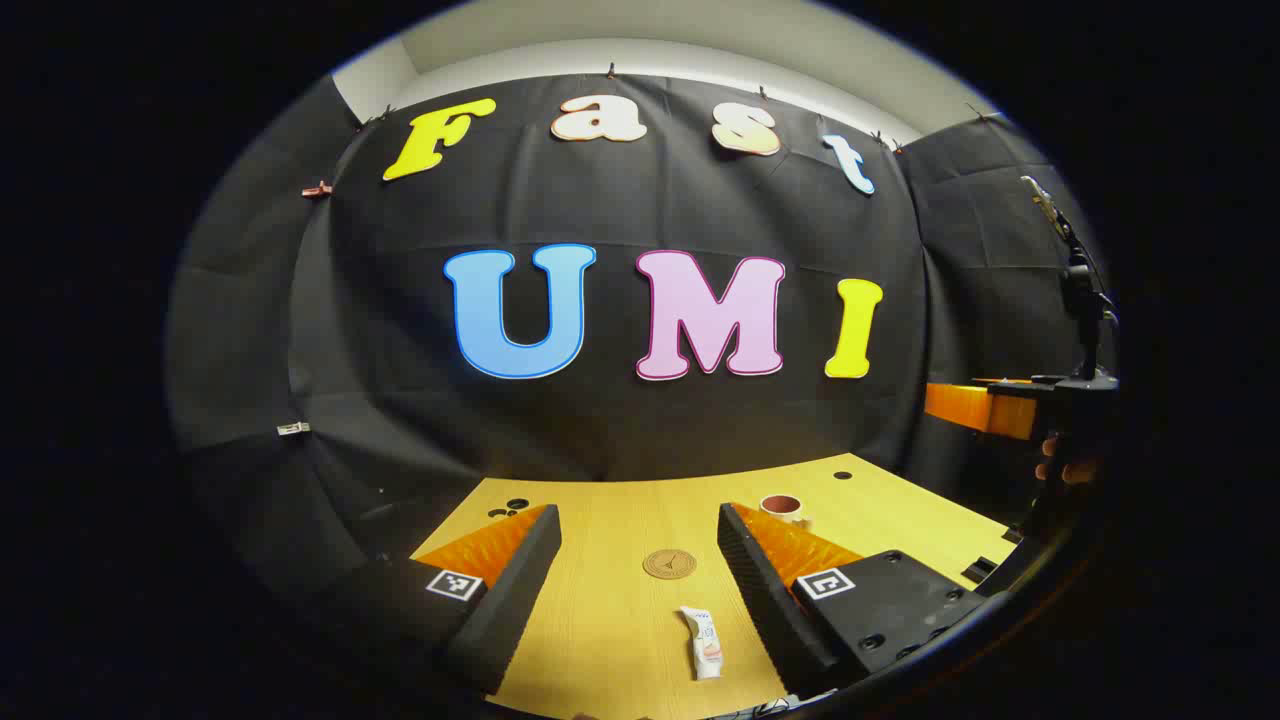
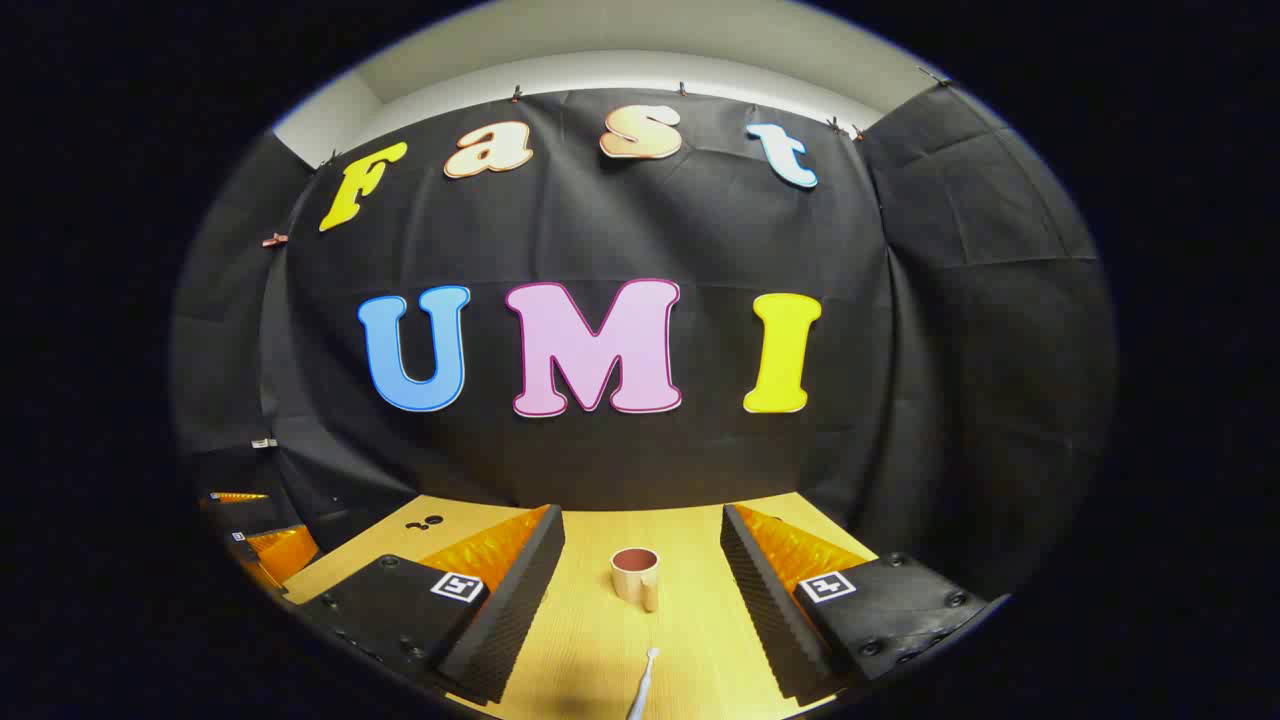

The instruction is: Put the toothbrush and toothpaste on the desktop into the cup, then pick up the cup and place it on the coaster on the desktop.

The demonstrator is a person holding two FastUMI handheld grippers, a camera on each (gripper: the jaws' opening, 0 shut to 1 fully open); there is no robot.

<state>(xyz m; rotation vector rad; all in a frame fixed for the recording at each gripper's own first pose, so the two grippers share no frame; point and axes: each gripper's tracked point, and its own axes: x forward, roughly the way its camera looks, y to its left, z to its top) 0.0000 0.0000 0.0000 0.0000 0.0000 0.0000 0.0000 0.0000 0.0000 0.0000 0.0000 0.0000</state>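
- Left gripper (image 1: 640,560): fingers spread wide, nothing between them, raised above the desktop. Seen in the right gripper view at the far left edge (image 2: 262,545), low beside the table.
- Right gripper (image 2: 642,565): fingers spread wide, holding nothing, raised above the desktop. Seen in the left gripper view at the right edge (image 1: 1000,408), held up off the table by a hand (image 1: 1065,465).
- Desktop (image 1: 600,640): light wood grain, with small dark round holes near its far left corner and one near the far right.
- Toothpaste (image 1: 705,642): small white tube lying flat on the desktop, near side, lengthwise toward the far wall, between the left gripper's fingers in the left gripper view and closer to the right finger.
- Coaster (image 1: 669,564): round, brown, flat on the desktop, just beyond the toothpaste and apart from it.
- Cup (image 2: 635,577): pale with a reddish-brown inside, upright, handle toward the near side, centred between the right gripper's fingers in the right gripper view. In the left gripper view (image 1: 782,506) it stands far right of the coaster, partly hidden behind the right finger. Contents cannot be told.
- Toothbrush (image 2: 642,685): pale, lying flat on the desktop near of the cup, one end toward the cup, the rest cut off at the lower edge.
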